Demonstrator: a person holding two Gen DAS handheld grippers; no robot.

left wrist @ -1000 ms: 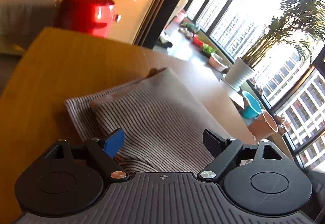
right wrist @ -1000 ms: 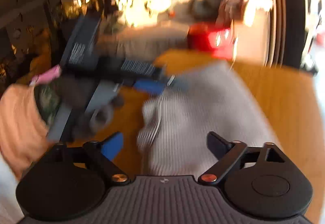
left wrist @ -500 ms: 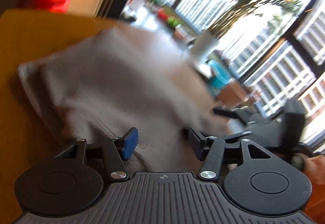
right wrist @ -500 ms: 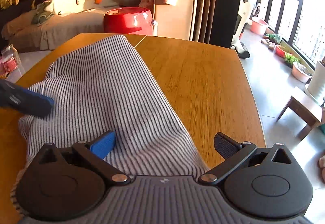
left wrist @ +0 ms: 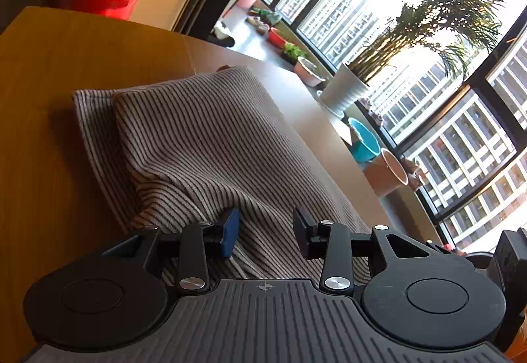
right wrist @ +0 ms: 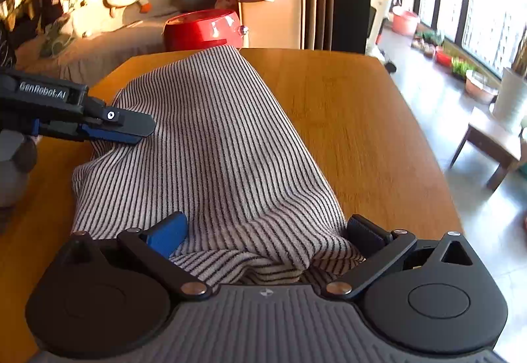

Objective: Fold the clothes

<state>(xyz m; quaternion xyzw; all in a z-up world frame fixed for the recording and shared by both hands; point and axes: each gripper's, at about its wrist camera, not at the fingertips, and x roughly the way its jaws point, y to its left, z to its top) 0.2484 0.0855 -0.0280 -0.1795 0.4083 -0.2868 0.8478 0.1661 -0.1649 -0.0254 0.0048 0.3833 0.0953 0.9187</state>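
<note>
A grey-and-black striped garment (left wrist: 204, 139) lies lengthwise on the wooden table (left wrist: 66, 66), folded over itself. My left gripper (left wrist: 265, 229) hovers low over its near end. Its jaws are closing, with a ridge of the fabric between them and a gap still showing. In the right wrist view the same garment (right wrist: 214, 139) stretches away across the table (right wrist: 346, 119), and the left gripper (right wrist: 138, 132) reaches in from the left at its edge. My right gripper (right wrist: 266, 231) stands wide open, with the bunched near hem of the garment between its fingers.
A red pot (right wrist: 201, 30) stands just beyond the table's far edge, with a sofa holding stuffed toys (right wrist: 98, 33) behind it. To the right are a low side table (right wrist: 494, 139), a white planter (left wrist: 342, 93) and tall windows.
Both grippers have come down onto the garment's near end. The left jaws have narrowed from wide to a small gap. The right view swung away from the left gripper and settled along the garment.
</note>
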